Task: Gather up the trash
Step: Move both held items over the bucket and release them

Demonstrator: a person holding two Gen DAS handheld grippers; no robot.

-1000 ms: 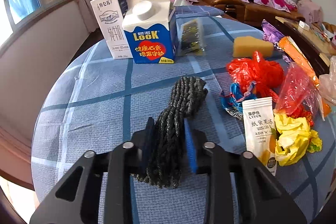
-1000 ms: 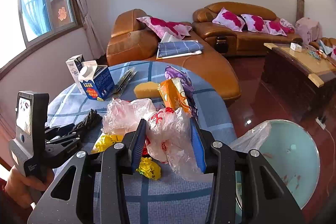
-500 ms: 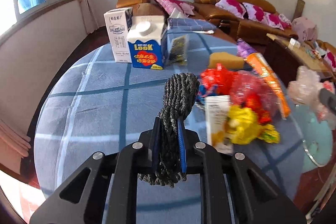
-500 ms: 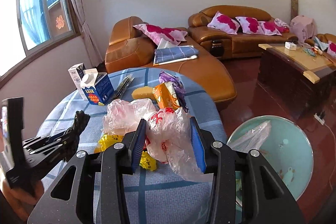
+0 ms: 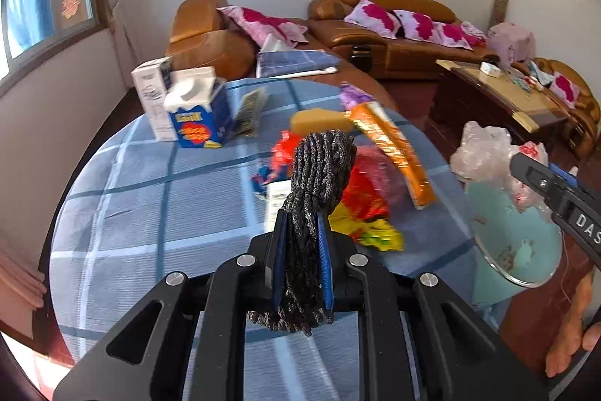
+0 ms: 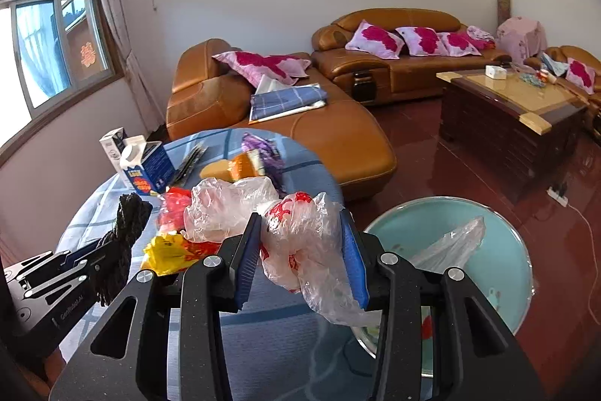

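My left gripper point(image 5: 302, 235) is shut on a dark grey knitted rag point(image 5: 319, 175) and holds it above the round table point(image 5: 150, 198); the rag also shows in the right wrist view point(image 6: 124, 228). My right gripper point(image 6: 300, 247) is shut on a crumpled clear plastic bag with red print point(image 6: 296, 235), held over the table's right edge beside the light blue trash bin point(image 6: 469, 250). The bag and bin show in the left wrist view too, the bag point(image 5: 488, 153) above the bin point(image 5: 514, 243). Red and yellow wrappers point(image 5: 364, 205), an orange packet point(image 5: 390, 145) and a white sachet point(image 5: 276, 198) lie on the table.
A blue milk carton point(image 5: 195, 115) and a white carton point(image 5: 154, 93) stand at the table's far left. A yellow sponge point(image 5: 315, 121) and a purple wrapper point(image 5: 355, 96) lie behind the pile. Brown sofas point(image 6: 285, 115) and a coffee table point(image 6: 514, 111) stand beyond.
My left gripper closed on the rag, lifted it off the table and swung right toward the bin. My right gripper rose slightly, still holding the plastic bag.
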